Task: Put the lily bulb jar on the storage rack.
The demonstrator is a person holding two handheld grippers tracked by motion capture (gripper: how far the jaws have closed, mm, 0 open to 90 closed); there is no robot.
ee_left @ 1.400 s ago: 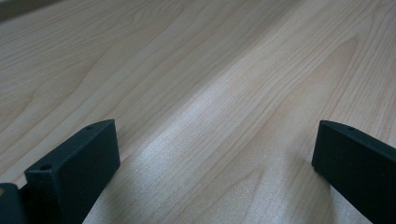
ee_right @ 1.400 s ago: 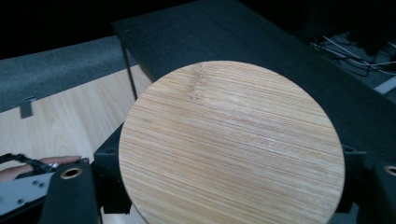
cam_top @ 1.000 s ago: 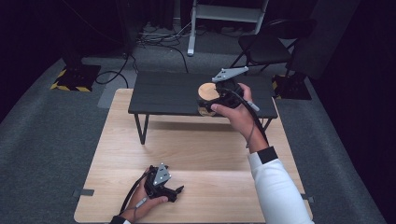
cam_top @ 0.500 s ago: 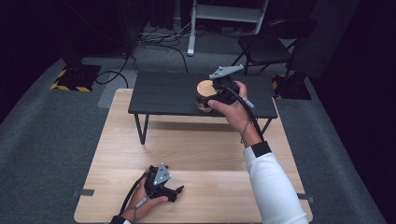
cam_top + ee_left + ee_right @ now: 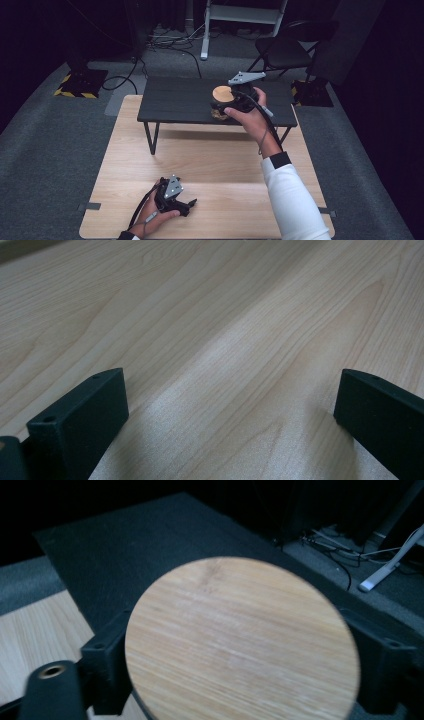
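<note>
A round jar with a pale bamboo lid (image 5: pixel 222 93) hangs over the front of the low black table (image 5: pixel 175 100). My right gripper (image 5: pixel 220 103) is shut on the jar, one black jaw on each side. In the right gripper view the lid (image 5: pixel 240 640) lies between the jaws, so the jar's body is hidden. My left gripper (image 5: pixel 189 204) rests on the light wooden tabletop (image 5: pixel 210 160) near its front edge. Its jaws stand wide apart with bare wood between them in the left gripper view (image 5: pixel 230 415).
The black table stands on thin legs (image 5: pixel 150 137) at the far end of the wooden top. Behind it are a dark chair (image 5: pixel 285 50), a white stand (image 5: pixel 205 50) and cables on grey carpet. Yellow-black blocks (image 5: pixel 77 85) sit at left.
My right gripper has carried the jar slightly farther out over the black table, the arm stretching forward. The left gripper has stayed still.
</note>
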